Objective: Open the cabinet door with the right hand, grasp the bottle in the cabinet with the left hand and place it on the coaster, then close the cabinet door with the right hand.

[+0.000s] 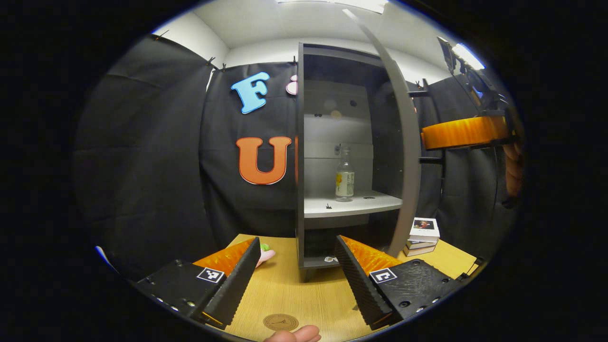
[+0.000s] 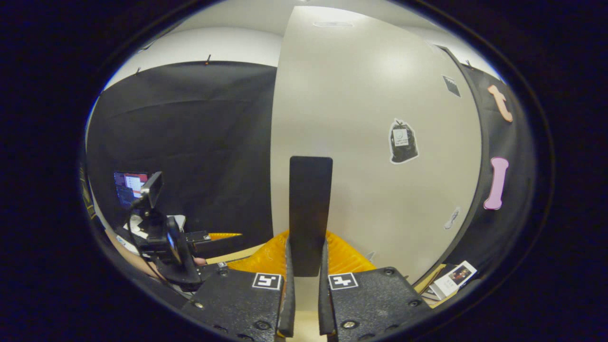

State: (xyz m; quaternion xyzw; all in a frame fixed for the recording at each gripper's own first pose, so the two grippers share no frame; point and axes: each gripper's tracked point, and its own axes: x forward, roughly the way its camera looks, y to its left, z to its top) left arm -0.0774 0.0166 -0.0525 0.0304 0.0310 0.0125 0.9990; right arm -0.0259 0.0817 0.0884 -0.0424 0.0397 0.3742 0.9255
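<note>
Gripping the door handle (image 2: 310, 213), right tool (image 2: 306, 280) holds cabinet open.

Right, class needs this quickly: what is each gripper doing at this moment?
Left gripper: jaws open, holding nothing, facing the bottle.
Right gripper: jaws closed on the door handle.

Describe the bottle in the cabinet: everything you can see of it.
The bottle is small, clear and looks like plastic, with a narrow neck, a clear or pale cap, and a label around its lower body that is yellow on one side and pale on the other. It stands upright on the white shelf inside the open cabinet, toward the middle of the shelf, with a tiny dark object lying on the shelf to its left. Nothing touches it but the shelf. The left gripper is open, short of the cabinet, over the table.
</note>
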